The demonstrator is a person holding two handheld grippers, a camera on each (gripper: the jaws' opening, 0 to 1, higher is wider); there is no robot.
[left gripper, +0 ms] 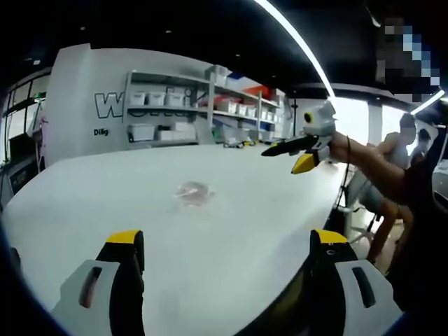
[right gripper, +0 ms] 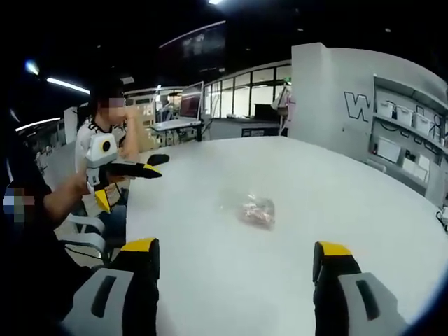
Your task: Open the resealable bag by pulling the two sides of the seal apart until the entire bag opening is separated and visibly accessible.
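Observation:
A small clear resealable bag [left gripper: 192, 191] with something pinkish inside lies flat on the white table [left gripper: 231, 280]. My left gripper [left gripper: 225, 243] is open and empty, its yellow-tipped jaws wide apart well short of the bag. The right gripper [left gripper: 283, 155], held in a person's hand, hovers above the table's right edge. In the right gripper view the same bag [right gripper: 257, 210] lies ahead of my right gripper [right gripper: 236, 252], which is open and holds nothing. The left gripper [right gripper: 148, 166] hangs in the air off the table's [right gripper: 329, 182] left side.
Shelves [left gripper: 203, 115] with white bins stand against a lettered wall beyond the table. A person [right gripper: 105, 119] sits by the table's left edge, near a chair [right gripper: 80, 224]. Other people [left gripper: 402, 143] stand at the right. Desks with a monitor [right gripper: 189, 105] lie further back.

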